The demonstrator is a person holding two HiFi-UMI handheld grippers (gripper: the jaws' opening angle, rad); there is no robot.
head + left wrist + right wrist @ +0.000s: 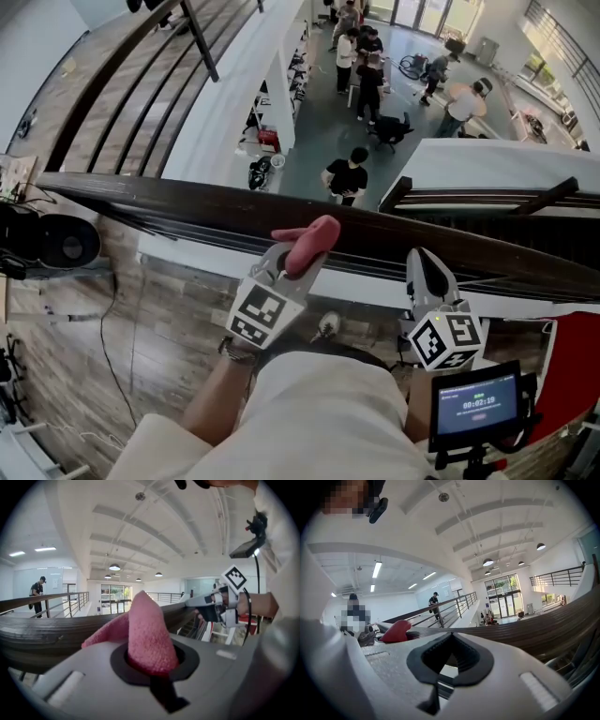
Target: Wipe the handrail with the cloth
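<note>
1. Closest in, the person's pale sleeve and lap point(319, 412) fill the bottom of the head view, with a small screen point(473, 405) at lower right. Its print is too small to read.
2. Just beyond, the left tool point(289, 267) is clenched on the pink cloth point(309, 242). In the left gripper view the fabric bulges up out of the jaws in a fold.
3. The right tool point(427, 272) is alongside, jaws drawn together with nothing between them, pointing up at the rail's near edge.
4. The cloth's free end is draped onto the top of the dark wooden handrail point(187, 211), touching it, so the wipe looks ready or under way.
5. To do it well, I'd press the fold flat on the rail's crown and slide along its length. Roll the wrist so the near edge gets covered too, and hold the grip firm.
6. Hard to tell: the fold hides the actual contact patch, and whether the right tool's tip touches the rail is unclear. Both rail ends run out of frame.
7. Far below, people point(349, 173) stand on the lower floor.
</note>
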